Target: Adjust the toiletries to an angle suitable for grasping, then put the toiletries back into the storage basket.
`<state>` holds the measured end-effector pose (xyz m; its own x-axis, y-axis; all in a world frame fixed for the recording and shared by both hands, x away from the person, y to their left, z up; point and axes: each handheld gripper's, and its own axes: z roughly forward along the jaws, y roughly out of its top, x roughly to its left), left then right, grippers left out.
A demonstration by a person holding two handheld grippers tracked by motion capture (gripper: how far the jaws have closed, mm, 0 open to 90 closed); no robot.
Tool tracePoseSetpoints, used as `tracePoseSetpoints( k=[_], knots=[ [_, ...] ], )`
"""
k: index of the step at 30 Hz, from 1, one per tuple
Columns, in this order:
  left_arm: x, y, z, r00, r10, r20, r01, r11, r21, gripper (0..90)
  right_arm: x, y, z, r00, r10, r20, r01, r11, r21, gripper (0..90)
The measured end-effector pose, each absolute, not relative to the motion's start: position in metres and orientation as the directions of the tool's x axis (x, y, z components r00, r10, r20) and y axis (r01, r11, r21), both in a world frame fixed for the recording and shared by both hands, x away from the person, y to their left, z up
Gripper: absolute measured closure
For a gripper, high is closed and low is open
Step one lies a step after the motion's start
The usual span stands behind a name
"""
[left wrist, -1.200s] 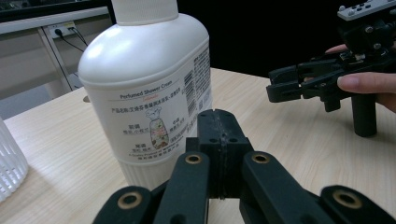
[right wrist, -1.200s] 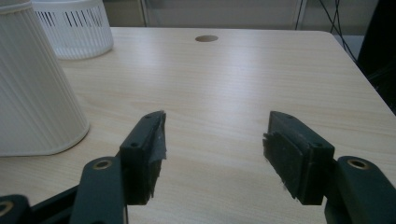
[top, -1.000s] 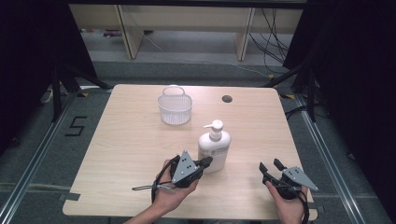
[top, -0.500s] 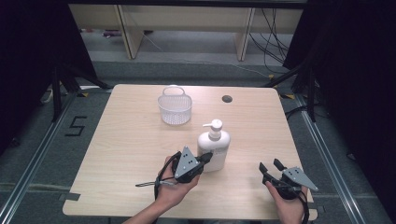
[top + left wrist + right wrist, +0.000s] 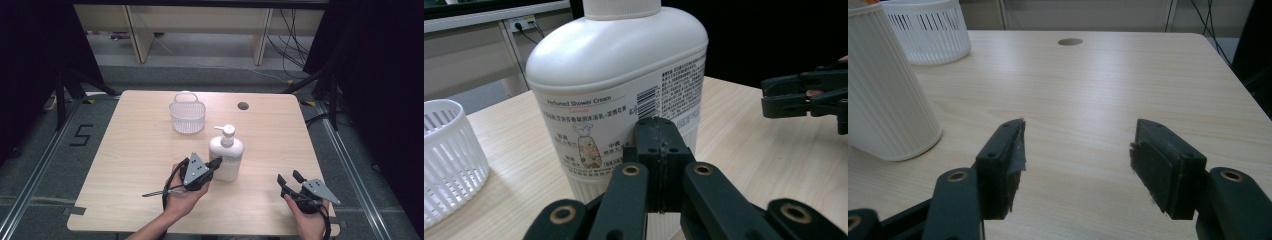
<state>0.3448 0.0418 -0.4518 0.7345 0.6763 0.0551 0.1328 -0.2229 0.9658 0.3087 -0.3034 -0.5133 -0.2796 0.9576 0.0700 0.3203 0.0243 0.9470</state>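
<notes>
High view: bottle (image 5: 227,157) upright mid-desk (image 5: 135,150), pump on top. Left tongs (image 5: 216,163) pressed together, empty, tips right at the bottle's lower side; contact unclear. Left gripper view: closed tips just in front of the label. Right tongs (image 5: 289,180) spread apart, empty, near front right edge. Basket (image 5: 187,113) behind the bottle.

One camera hangs over the near edge of the desk (image 5: 140,150), looking forward and down. The left one sits low, almost against the soap bottle (image 5: 619,90). The right one looks across to the far edge; both catch the white basket (image 5: 930,30).
</notes>
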Motion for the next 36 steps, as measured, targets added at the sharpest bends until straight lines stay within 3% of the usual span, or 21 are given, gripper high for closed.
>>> tracePoseSetpoints(
  k=[6, 9, 13, 21, 23, 32, 36],
  knots=[
    [0.344, 0.045, -0.452, 0.726, 0.687, 0.029, 0.145, -0.194, 0.970, 89.0, 0.307, -0.301, -0.513, -0.271, 0.956, 0.111, 0.344, -0.012, 0.939, 38.3],
    [0.337, 0.049, -0.449, 0.717, 0.697, 0.026, 0.130, -0.170, 0.977, 80.9, 0.309, -0.304, -0.514, -0.275, 0.960, 0.056, 0.311, 0.033, 0.950, 37.9],
    [0.329, 0.055, -0.438, 0.689, 0.725, -0.005, 0.119, -0.106, 0.987, 64.2, 0.307, -0.303, -0.513, -0.288, 0.954, 0.084, 0.328, 0.016, 0.945, 37.5],
    [0.327, 0.052, -0.418, 0.647, 0.762, -0.023, 0.091, -0.047, 0.995, 45.1, 0.307, -0.302, -0.513, -0.299, 0.948, 0.108, 0.335, -0.002, 0.942, 36.9],
    [0.326, 0.049, -0.415, 0.620, 0.784, -0.025, 0.090, -0.040, 0.995, 41.5, 0.308, -0.304, -0.514, -0.285, 0.957, 0.059, 0.315, 0.036, 0.949, 36.8],
    [0.327, 0.035, -0.407, 0.608, 0.792, -0.044, 0.092, -0.015, 0.996, 41.1, 0.309, -0.304, -0.513, -0.307, 0.947, 0.094, 0.340, 0.017, 0.940, 36.3],
    [0.331, 0.029, -0.402, 0.597, 0.801, -0.045, 0.089, -0.010, 0.996, 41.5, 0.307, -0.301, -0.513, -0.270, 0.955, 0.124, 0.364, -0.018, 0.931, 36.2]
  ],
)
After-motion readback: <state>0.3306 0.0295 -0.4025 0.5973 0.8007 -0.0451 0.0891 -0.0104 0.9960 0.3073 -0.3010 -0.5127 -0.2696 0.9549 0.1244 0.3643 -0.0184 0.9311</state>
